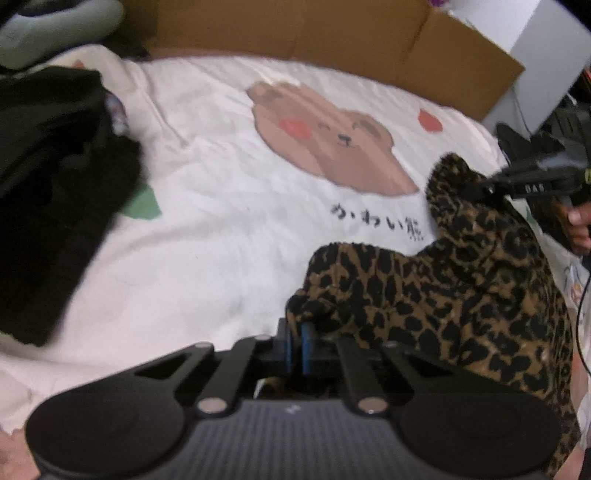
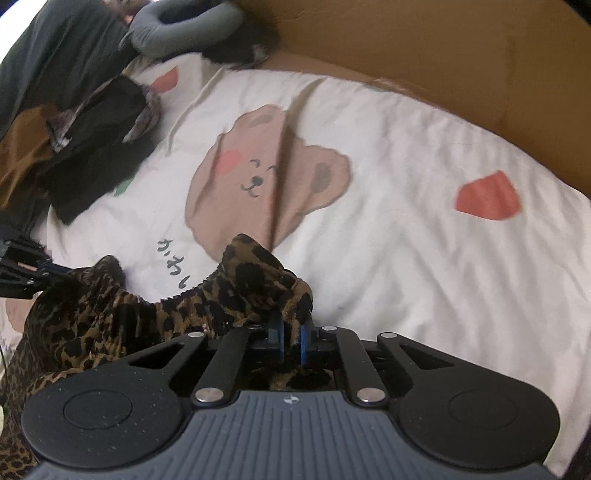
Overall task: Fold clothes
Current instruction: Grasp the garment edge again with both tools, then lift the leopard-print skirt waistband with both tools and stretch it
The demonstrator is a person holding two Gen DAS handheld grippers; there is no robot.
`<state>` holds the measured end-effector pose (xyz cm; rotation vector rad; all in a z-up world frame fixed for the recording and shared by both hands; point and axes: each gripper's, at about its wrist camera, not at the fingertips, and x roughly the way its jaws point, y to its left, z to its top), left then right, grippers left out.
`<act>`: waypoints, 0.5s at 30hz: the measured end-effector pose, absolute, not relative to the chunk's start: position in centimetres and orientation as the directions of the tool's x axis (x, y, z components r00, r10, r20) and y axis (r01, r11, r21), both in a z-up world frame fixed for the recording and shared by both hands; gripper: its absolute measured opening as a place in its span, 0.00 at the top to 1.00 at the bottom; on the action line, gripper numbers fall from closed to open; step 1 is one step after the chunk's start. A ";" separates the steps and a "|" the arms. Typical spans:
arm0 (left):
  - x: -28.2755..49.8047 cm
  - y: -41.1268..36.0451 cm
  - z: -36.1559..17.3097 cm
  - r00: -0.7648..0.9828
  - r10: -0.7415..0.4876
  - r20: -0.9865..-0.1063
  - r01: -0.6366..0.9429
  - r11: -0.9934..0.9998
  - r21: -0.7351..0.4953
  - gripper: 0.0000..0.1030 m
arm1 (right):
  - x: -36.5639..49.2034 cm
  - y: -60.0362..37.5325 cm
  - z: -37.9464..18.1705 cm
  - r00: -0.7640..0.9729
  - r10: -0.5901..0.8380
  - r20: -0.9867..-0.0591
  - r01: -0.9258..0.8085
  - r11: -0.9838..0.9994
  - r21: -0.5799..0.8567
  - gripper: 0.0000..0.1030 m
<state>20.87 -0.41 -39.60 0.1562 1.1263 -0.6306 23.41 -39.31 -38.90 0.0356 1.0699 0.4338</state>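
Leopard-print brown and black fabric garment (image 1: 461,295) lies bunched at the near side of a bed covered by a white sheet with a brown bear print (image 1: 221,221), red and green shapes and dark script under the bear. Left gripper (image 1: 297,341): blue-padded fingers (image 1: 306,343) pinched together on a folded edge of the garment, cloth between the pads. Right gripper (image 2: 291,341): fingers (image 2: 303,341) likewise closed tight on another raised edge of the same garment, fabric poking up above the pads. In the left wrist view the right gripper (image 1: 476,190) shows at far right clamping a lifted corner, with a hand (image 1: 580,229) on its handle. In the right wrist view the left gripper (image 2: 64,274) shows at the left edge, at the garment's other corner. Garment's ruffled hem sags between the two grips.

Pile of black clothes (image 1: 48,199) sits on the left part of the sheet, well apart from the garment. Brown cardboard panel (image 1: 295,29) runs along the far edge of the bed. Grey cushion (image 2: 181,26) at the far left corner. Middle and right of the sheet are open.
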 end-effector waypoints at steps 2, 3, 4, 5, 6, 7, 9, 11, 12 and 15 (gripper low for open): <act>20.7 0.1 -38.5 0.315 -0.382 -0.869 0.523 0.834 -0.177 0.95 | 23.0 -40.3 -38.3 0.426 0.355 -0.833 -0.301 0.923 0.239 0.95; 20.6 0.3 -38.1 0.330 -0.377 -0.866 0.517 0.839 -0.169 0.95 | 22.9 -40.7 -38.1 0.436 0.352 -0.828 -0.292 0.926 0.240 0.95; 20.7 0.5 -37.6 0.345 -0.372 -0.862 0.511 0.845 -0.159 0.95 | 22.7 -41.1 -37.7 0.447 0.347 -0.824 -0.287 0.928 0.235 0.95; 20.8 0.7 -37.2 0.361 -0.366 -0.858 0.505 0.850 -0.150 0.95 | 22.5 -41.5 -37.4 0.458 0.342 -0.821 -0.283 0.931 0.231 0.96; 20.9 0.8 -36.7 0.375 -0.365 -0.852 0.498 0.854 -0.146 0.95 | 22.3 -41.8 -37.0 0.467 0.338 -0.817 -0.280 0.933 0.226 0.96; 21.1 1.0 -36.3 0.390 -0.364 -0.846 0.492 0.859 -0.143 0.95 | 22.1 -42.0 -36.8 0.473 0.337 -0.814 -0.282 0.933 0.223 0.96; 21.4 1.0 -35.3 0.425 -0.369 -0.827 0.479 0.866 -0.140 0.95 | 21.9 -42.4 -36.1 0.485 0.339 -0.806 -0.284 0.933 0.222 0.96; 21.9 0.8 -34.6 0.465 -0.367 -0.806 0.475 0.872 -0.123 0.96 | 21.7 -42.6 -35.6 0.496 0.334 -0.801 -0.282 0.935 0.216 0.96; 22.2 0.7 -34.2 0.485 -0.366 -0.794 0.472 0.874 -0.115 0.96 | 21.7 -42.6 -35.3 0.503 0.333 -0.797 -0.282 0.936 0.213 0.96; 23.3 0.1 -33.3 0.527 -0.370 -0.765 0.466 0.878 -0.104 0.96 | 21.8 -42.8 -34.7 0.529 0.326 -0.783 -0.268 0.940 0.211 0.96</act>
